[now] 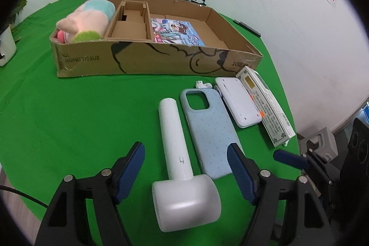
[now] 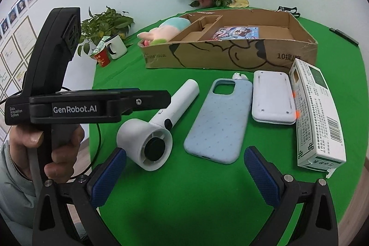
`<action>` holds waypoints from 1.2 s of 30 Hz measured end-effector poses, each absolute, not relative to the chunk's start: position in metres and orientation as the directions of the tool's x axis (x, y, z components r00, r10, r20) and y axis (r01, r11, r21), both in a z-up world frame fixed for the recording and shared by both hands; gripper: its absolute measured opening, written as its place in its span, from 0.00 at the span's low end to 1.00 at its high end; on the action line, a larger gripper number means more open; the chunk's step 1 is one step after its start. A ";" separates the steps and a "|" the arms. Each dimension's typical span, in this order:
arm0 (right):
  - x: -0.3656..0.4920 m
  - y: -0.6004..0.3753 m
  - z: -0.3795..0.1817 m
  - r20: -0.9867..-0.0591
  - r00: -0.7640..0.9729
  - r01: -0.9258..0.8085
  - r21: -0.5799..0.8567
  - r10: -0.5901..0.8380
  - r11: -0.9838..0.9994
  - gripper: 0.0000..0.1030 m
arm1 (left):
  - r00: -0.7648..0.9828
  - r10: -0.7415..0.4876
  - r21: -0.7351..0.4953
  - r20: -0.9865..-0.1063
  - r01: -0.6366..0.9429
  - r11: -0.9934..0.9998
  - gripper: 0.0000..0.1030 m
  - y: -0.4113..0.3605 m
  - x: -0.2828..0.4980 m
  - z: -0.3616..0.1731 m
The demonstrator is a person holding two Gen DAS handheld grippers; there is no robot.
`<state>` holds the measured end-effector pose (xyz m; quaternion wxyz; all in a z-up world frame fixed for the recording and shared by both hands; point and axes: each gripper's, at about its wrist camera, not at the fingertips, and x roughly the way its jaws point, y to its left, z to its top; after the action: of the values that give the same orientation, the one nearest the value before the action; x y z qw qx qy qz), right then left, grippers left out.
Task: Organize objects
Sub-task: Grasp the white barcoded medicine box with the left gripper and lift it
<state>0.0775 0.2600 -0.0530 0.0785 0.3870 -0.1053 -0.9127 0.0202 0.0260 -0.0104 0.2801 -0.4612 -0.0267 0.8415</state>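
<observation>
Green cloth covers the surface (image 1: pixel 69 112). Cardboard box (image 1: pixel 161 61) holds a plush toy (image 1: pixel 85 20). Nearer lie a handheld fan (image 1: pixel 182 167), blue phone case (image 1: pixel 209 130) and white device (image 1: pixel 239 103). Left claw (image 1: pixel 184 176) straddles the fan, released; right claw (image 2: pixel 184 176) gapes, nothing between its fingers.

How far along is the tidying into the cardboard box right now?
Done: a plush toy and a picture booklet lie in the cardboard box. In hand: nothing; the left gripper is open around the handheld fan. Left on the cloth: fan, phone case, white device, medicine box.
</observation>
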 end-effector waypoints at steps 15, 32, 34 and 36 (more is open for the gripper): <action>0.065 0.380 -0.069 -0.784 -0.609 -0.358 0.141 0.117 -0.923 0.79 | -0.387 0.557 -0.324 -0.735 -0.521 -0.790 0.71 0.074 0.025 0.004; 0.112 0.354 -0.075 -0.772 -0.632 -0.364 0.217 0.069 -0.906 0.57 | -0.135 0.667 -0.493 -0.733 -0.571 -0.656 0.71 0.148 0.020 -0.019; 0.118 0.351 -0.073 -0.770 -0.637 -0.345 0.242 0.037 -0.907 0.57 | -0.103 0.673 -0.509 -0.732 -0.574 -0.641 0.71 0.155 0.022 -0.024; 0.124 0.343 -0.072 -0.770 -0.638 -0.318 0.248 0.014 -0.915 0.57 | -0.075 0.675 -0.523 -0.734 -0.572 -0.632 0.69 0.160 0.024 -0.030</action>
<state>0.1237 0.3432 -0.0717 -0.0936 0.4150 -0.1837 -0.8862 0.0243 0.1596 -0.0297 0.4263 -0.5300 -0.0485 0.7315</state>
